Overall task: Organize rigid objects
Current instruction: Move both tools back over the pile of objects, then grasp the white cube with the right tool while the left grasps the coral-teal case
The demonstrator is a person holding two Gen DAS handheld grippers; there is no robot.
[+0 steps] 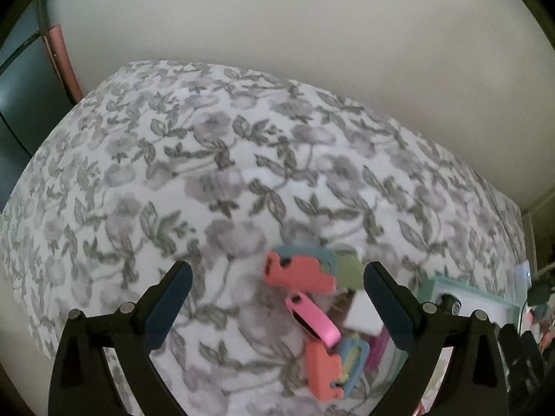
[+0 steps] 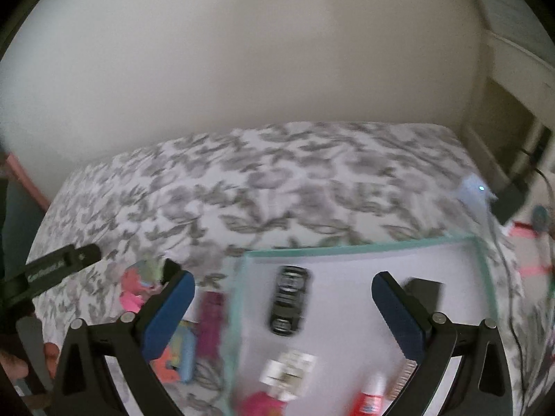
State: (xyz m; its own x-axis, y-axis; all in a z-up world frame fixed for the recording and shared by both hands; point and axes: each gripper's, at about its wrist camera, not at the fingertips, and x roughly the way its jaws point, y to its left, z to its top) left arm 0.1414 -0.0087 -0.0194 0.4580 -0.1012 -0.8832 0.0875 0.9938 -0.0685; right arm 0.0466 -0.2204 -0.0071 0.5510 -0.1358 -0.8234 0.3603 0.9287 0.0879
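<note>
The left gripper (image 1: 277,298) stands wide apart and holds nothing, its dark blue pads (image 1: 171,306) hanging over a bed (image 1: 208,145) covered in a grey floral sheet. Between the fingers, toward the right one, lies a loose heap of small plastic pieces: a coral-red piece (image 1: 295,272) on top of a pale blue one, a pink clip-like piece (image 1: 314,319) just below it, and a second coral piece (image 1: 321,369) touching a light blue and yellow one (image 1: 355,358). A green piece (image 1: 348,268) and a white one (image 1: 362,313) sit just beside the right finger. Behind that finger shows a corner of a teal-rimmed tray (image 1: 461,289).

The right gripper (image 2: 282,306) is also spread wide and empty, over the tray (image 2: 347,248), whose white floor fills the lower middle of the view. In the tray lie a black toy car (image 2: 288,300), a black block (image 2: 425,289), a white labelled item (image 2: 288,369), a red-and-white glue bottle (image 2: 371,393) and something pink (image 2: 262,404) at the lower edge; all are blurred. Left of the tray, on the sheet, lie a magenta piece (image 2: 211,319) and the coral and blue pieces (image 2: 180,353). At far left, the other gripper's black arm (image 2: 55,267) and a person's fingers (image 2: 20,360) show.
</note>
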